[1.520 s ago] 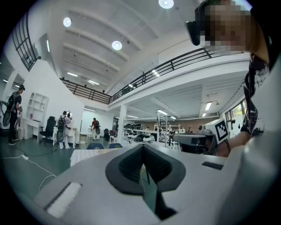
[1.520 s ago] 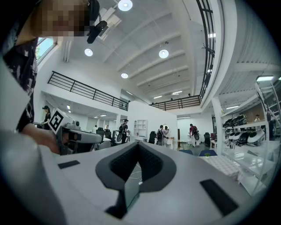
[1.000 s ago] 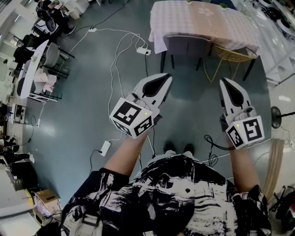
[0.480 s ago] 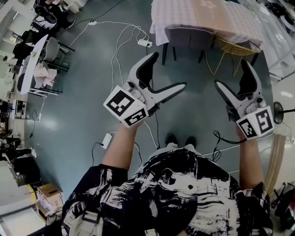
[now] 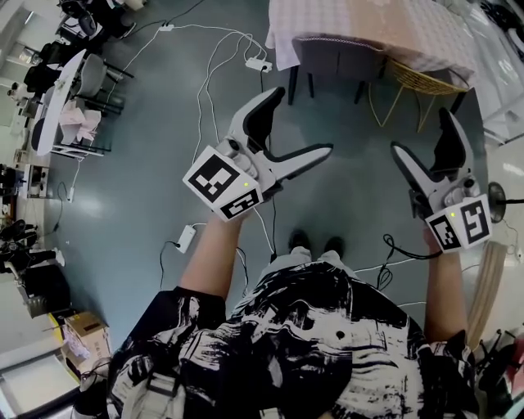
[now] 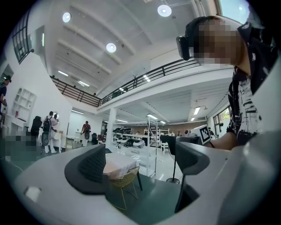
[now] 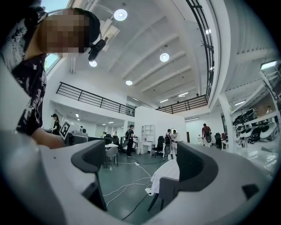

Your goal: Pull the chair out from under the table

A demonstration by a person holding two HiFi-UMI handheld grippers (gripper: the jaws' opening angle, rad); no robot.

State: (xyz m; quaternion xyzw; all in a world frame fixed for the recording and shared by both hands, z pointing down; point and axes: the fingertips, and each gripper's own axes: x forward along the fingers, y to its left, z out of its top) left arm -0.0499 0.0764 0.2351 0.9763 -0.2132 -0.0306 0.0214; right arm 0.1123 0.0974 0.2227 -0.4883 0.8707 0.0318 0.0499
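Head view: approach step, by our reckoning. The grey chair [image 5: 336, 59] sits tucked under the cloth-covered bench [image 5: 368, 24], well apart from both tools. The left gripper [image 5: 299, 123] and right gripper [image 5: 423, 135] are held out on extended forearms.

Left gripper view: jaws wide apart, nothing between them.

Right gripper view: jaws likewise spread and empty, with the grey chair [image 7: 169, 186] ahead.

Next we must close in and clamp the grey chair.

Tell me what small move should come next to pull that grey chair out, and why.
Probably reach forward toward the grey chair: left gripper and right gripper are open and empty, short of it, and it sits tucked under the table.
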